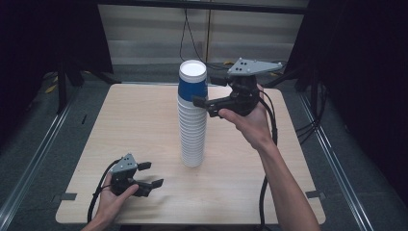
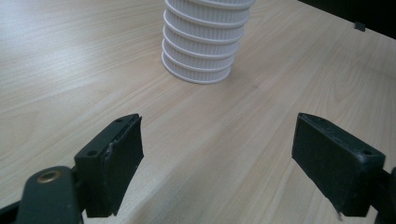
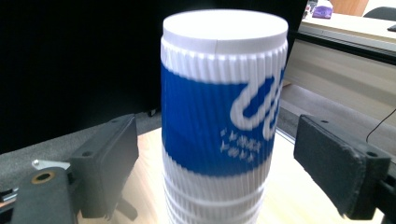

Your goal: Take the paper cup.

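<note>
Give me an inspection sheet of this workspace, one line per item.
Surface: light wood table, bare apart from the stack.
Job's things: tall cup stack, upside down, upright at the table's middle; top cup has a blue band, the rest are white and ribbed.
Clutter: nothing seen.
Grippers: right gripper open, raised level with the top cup, jaws either side of it, not touching. Left gripper open, low near the table's front left, aimed at the stack's base, apart from it.
Cables: one trails from each gripper; another hangs behind the table.
Surroundings: grey floor, dark curtains.
</note>
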Available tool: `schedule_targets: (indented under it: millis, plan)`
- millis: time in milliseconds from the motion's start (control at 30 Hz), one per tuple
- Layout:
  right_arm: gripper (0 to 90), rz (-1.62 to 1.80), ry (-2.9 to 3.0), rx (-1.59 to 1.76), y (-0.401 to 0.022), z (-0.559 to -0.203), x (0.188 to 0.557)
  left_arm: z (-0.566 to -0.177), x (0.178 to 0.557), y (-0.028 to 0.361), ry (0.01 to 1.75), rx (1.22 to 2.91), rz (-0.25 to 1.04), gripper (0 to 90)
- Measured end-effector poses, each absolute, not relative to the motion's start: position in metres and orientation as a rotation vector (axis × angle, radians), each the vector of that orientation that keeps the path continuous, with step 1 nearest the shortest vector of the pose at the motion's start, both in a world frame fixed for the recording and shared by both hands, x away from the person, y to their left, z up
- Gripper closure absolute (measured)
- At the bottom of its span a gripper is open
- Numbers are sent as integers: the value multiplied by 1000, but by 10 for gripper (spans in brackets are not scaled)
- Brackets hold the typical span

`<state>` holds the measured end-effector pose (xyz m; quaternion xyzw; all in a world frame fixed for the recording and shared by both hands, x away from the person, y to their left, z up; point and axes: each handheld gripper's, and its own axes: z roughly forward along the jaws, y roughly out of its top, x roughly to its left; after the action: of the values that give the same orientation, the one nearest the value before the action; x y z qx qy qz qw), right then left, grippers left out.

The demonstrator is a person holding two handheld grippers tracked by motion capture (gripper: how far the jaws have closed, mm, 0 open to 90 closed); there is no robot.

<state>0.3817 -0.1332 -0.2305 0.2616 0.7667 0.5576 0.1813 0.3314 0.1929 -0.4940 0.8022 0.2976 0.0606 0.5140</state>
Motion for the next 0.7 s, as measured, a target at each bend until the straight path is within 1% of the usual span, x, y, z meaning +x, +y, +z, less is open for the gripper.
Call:
schedule_targets:
  millis: [500,700]
  plan:
    - [144,1603,2207,752,-116,-225,406,-493,332,194,716,1921,156,163]
    - [172,1631,2195,733,-109,-223,409,-493,331,194,716,1921,149,163]
